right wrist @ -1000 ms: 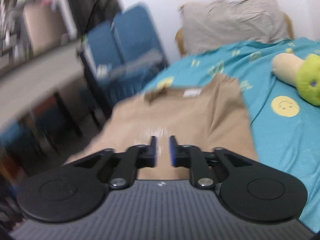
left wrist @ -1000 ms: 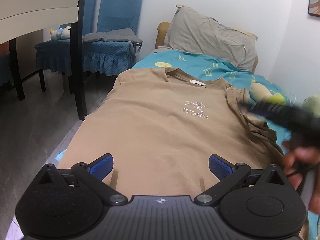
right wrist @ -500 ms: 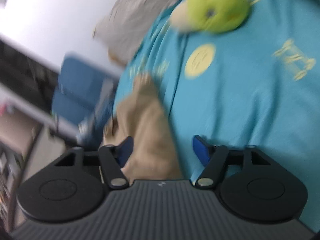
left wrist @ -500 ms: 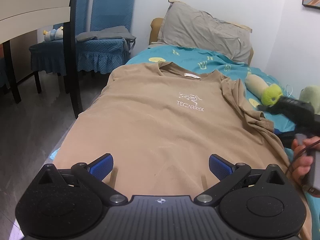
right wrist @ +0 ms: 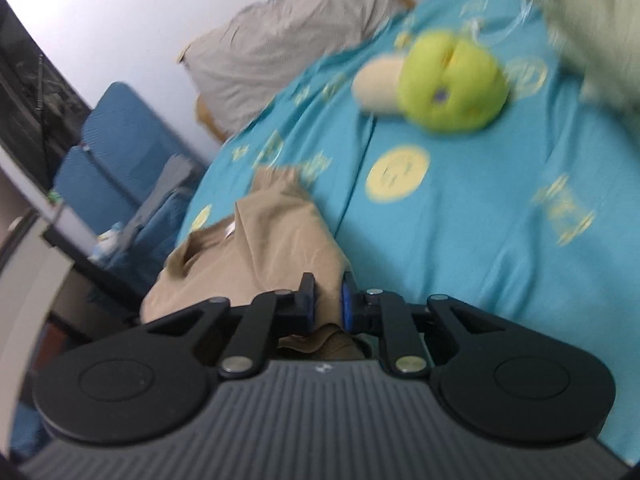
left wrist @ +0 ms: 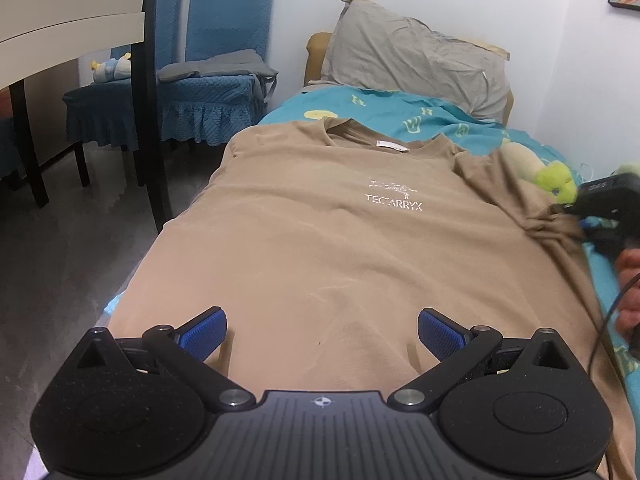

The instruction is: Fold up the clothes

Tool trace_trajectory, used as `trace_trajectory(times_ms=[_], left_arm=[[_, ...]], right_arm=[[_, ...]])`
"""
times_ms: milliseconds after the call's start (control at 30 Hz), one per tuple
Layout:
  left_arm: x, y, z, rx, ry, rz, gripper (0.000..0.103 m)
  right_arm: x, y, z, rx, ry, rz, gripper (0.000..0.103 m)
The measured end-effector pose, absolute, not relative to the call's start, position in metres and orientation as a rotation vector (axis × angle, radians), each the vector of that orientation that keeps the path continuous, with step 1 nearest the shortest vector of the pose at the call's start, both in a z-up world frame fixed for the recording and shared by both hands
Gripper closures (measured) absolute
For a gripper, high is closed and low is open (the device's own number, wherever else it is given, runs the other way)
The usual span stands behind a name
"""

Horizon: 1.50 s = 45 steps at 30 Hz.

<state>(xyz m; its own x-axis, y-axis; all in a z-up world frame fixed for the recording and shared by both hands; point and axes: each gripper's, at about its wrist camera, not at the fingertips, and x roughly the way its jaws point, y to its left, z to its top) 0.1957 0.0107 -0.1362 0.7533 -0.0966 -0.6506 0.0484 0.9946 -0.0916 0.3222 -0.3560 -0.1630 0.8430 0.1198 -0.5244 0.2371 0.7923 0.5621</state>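
A tan T-shirt (left wrist: 340,240) with white chest lettering lies face up and flat on the bed, collar at the far end. My left gripper (left wrist: 322,332) hovers open over its near hem, blue pads wide apart with nothing between them. In the left wrist view my right gripper (left wrist: 576,210) sits at the shirt's right sleeve (left wrist: 508,188), where the cloth bunches toward it. In the right wrist view my right gripper (right wrist: 328,300) is closing its jaws, and the pads pinch the tan sleeve fabric (right wrist: 288,232) between them.
A grey pillow (left wrist: 416,64) leans at the head of the bed. A green and cream plush toy (right wrist: 452,84) lies on the teal sheet (right wrist: 480,220) right of the shirt. Blue chairs (left wrist: 216,60) and a table (left wrist: 72,28) stand left of the bed. A hand (left wrist: 630,280) shows at the right edge.
My right gripper swung from over the shirt to its right sleeve, opened, then closed on the sleeve cloth, which now bunches. The left gripper stayed open over the hem.
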Motion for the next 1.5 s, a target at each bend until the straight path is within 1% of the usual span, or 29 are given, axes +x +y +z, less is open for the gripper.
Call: trace_trajectory(times_ms=[167, 267, 400, 533, 600, 633, 700, 733, 767, 800, 833, 1067, 1100, 1133, 1167, 1200, 1233, 1267, 1300, 1333, 1367, 1500], left_arm=[[0.195, 0.011, -0.135, -0.067, 0.707, -0.076, 0.0], [0.194, 0.011, -0.134, -0.063, 0.699, -0.077, 0.0], [0.194, 0.011, -0.133, -0.073, 0.698, -0.081, 0.0], [0.195, 0.011, -0.134, -0.078, 0.7, -0.086, 0.0], [0.196, 0.01, -0.134, -0.08, 0.7, -0.089, 0.0], [0.196, 0.01, -0.134, -0.079, 0.699, -0.092, 0.0], [0.194, 0.009, -0.133, -0.074, 0.694, -0.094, 0.0], [0.193, 0.009, -0.133, -0.072, 0.691, -0.095, 0.0], [0.193, 0.008, -0.132, -0.07, 0.688, -0.095, 0.0], [0.192, 0.008, -0.132, -0.067, 0.686, -0.095, 0.0], [0.192, 0.008, -0.132, -0.064, 0.684, -0.096, 0.0], [0.189, 0.004, -0.131, -0.033, 0.677, -0.102, 0.0], [0.188, 0.004, -0.131, -0.03, 0.675, -0.101, 0.0], [0.187, 0.004, -0.13, -0.028, 0.673, -0.1, 0.0], [0.187, 0.005, -0.13, -0.027, 0.673, -0.099, 0.0], [0.187, 0.005, -0.131, -0.028, 0.675, -0.098, 0.0], [0.187, 0.006, -0.131, -0.03, 0.677, -0.096, 0.0], [0.187, 0.006, -0.131, -0.031, 0.679, -0.095, 0.0], [0.188, 0.007, -0.131, -0.032, 0.679, -0.094, 0.0], [0.188, 0.007, -0.131, -0.032, 0.679, -0.093, 0.0], [0.189, 0.007, -0.131, -0.031, 0.679, -0.092, 0.0], [0.19, 0.007, -0.132, -0.03, 0.679, -0.091, 0.0]], right_arm=[[0.308, -0.382, -0.152, 0.649, 0.484, -0.232, 0.089], [0.298, -0.396, -0.148, 0.599, 0.393, -0.33, 0.09], [0.284, -0.421, -0.149, 0.628, 0.309, -0.455, 0.09], [0.268, -0.434, -0.154, 0.664, 0.248, -0.564, 0.087], [0.27, -0.432, -0.155, 0.669, 0.266, -0.537, 0.087], [0.271, -0.429, -0.156, 0.668, 0.285, -0.513, 0.082], [0.274, -0.421, -0.158, 0.665, 0.313, -0.464, 0.059], [0.275, -0.416, -0.159, 0.664, 0.323, -0.445, 0.031], [0.274, -0.41, -0.16, 0.663, 0.327, -0.434, 0.013], [0.272, -0.405, -0.161, 0.663, 0.329, -0.427, 0.013], [0.271, -0.401, -0.162, 0.668, 0.34, -0.422, 0.015], [0.26, -0.398, -0.192, 0.779, 0.522, -0.436, 0.015], [0.26, -0.399, -0.197, 0.808, 0.54, -0.419, 0.018], [0.26, -0.4, -0.202, 0.835, 0.555, -0.402, 0.028], [0.263, -0.4, -0.205, 0.853, 0.566, -0.385, 0.032], [0.264, -0.399, -0.208, 0.866, 0.576, -0.367, 0.032], [0.264, -0.398, -0.21, 0.872, 0.575, -0.348, 0.043], [0.264, -0.396, -0.211, 0.878, 0.573, -0.328, 0.063], [0.265, -0.395, -0.211, 0.884, 0.574, -0.312, 0.071], [0.265, -0.394, -0.211, 0.887, 0.58, -0.308, 0.081], [0.265, -0.393, -0.211, 0.885, 0.581, -0.307, 0.088], [0.259, -0.392, -0.2, 0.829, 0.529, -0.363, 0.093]])
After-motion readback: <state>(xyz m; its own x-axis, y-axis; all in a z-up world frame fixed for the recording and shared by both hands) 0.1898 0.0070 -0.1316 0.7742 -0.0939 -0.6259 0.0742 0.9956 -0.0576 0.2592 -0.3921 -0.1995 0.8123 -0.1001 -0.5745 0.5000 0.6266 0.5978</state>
